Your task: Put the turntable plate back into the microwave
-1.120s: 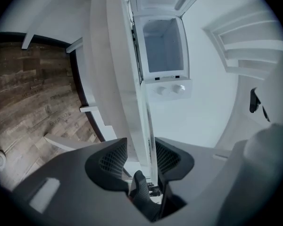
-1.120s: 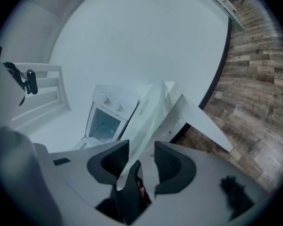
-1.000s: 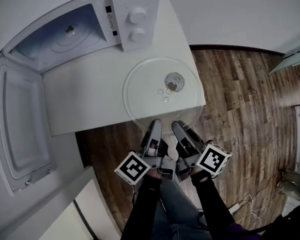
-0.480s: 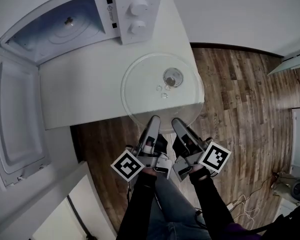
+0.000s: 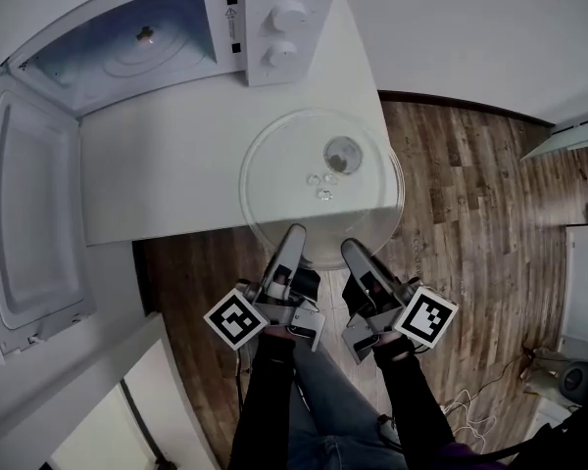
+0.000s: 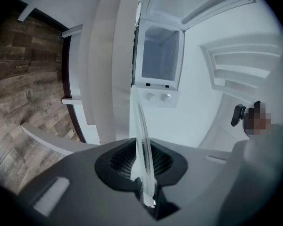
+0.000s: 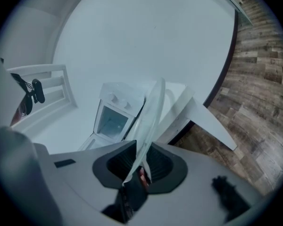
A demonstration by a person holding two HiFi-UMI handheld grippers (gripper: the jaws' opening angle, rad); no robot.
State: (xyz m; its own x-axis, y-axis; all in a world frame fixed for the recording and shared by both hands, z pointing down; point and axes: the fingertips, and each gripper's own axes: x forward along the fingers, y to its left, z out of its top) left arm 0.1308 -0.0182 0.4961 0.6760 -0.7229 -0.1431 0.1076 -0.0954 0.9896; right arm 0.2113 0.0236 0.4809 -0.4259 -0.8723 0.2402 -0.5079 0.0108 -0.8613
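Turntable plate [image 5: 284, 179] of clear glass, pinched at its near rim by both sets of jaws, flat on the counter [image 5: 167, 174]. Left gripper [image 5: 293, 235] with jaws narrow, just closed in, pads pressed on the thin rim [image 6: 142, 140] standing edge-on between them in the left gripper view. Right gripper [image 5: 355, 251] the same: jaws just closed in, narrow, clamped on the rim [image 7: 148, 121] a little to the right of the other grip. Two grips side by side, apart, both on the part of the plate hanging past the counter's near edge over the wood floor [image 5: 470, 204].

Plate's right side also out past the counter's right corner; raised hub [image 5: 343, 155] and three small bumps near its middle. Left of the plate, bare white counter all the way to the left edge.

Microwave [image 5: 176, 37] at the far end of the counter, cavity open, up and to the left of the plate, with a small drive stub [image 5: 145, 35] at the middle of its floor. Door [image 5: 29, 213] swung wide off the counter's left side, clear of the opening. Control panel with two knobs [image 5: 282, 34] directly beyond the plate's far rim, near it but apart.
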